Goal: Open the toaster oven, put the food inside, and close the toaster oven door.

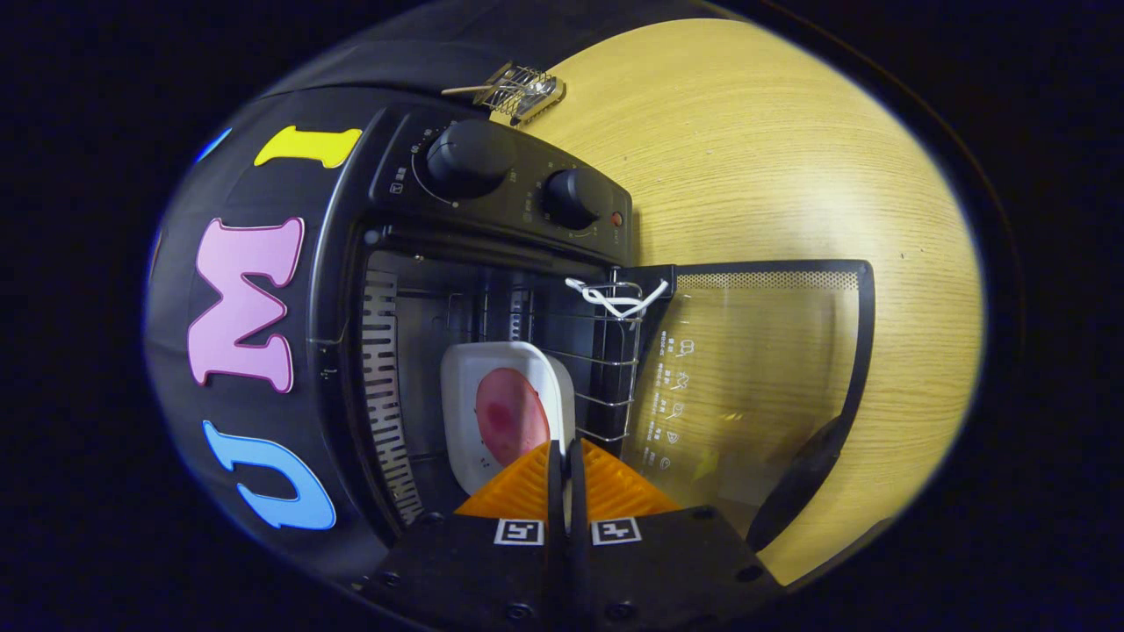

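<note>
gripper (566, 452) pinching white tray (465, 386) – no legible writing

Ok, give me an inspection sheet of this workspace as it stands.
Surface: light wood-grain table.
Job's things: black toaster oven with its glass door swung open; white dish holding pinkish-red food sits inside on the wire rack.
Clutter: small metal wire rack tool lying on the table beyond the oven.
Grippers: gripper fingers close together, nearly shut, tips at the near edge of the dish; whether they pinch the rim cannot be told.
Cables: white cord tied at the rack's corner by the door hinge.
Surroundings: black cloth booth wall beside the oven.
</note>
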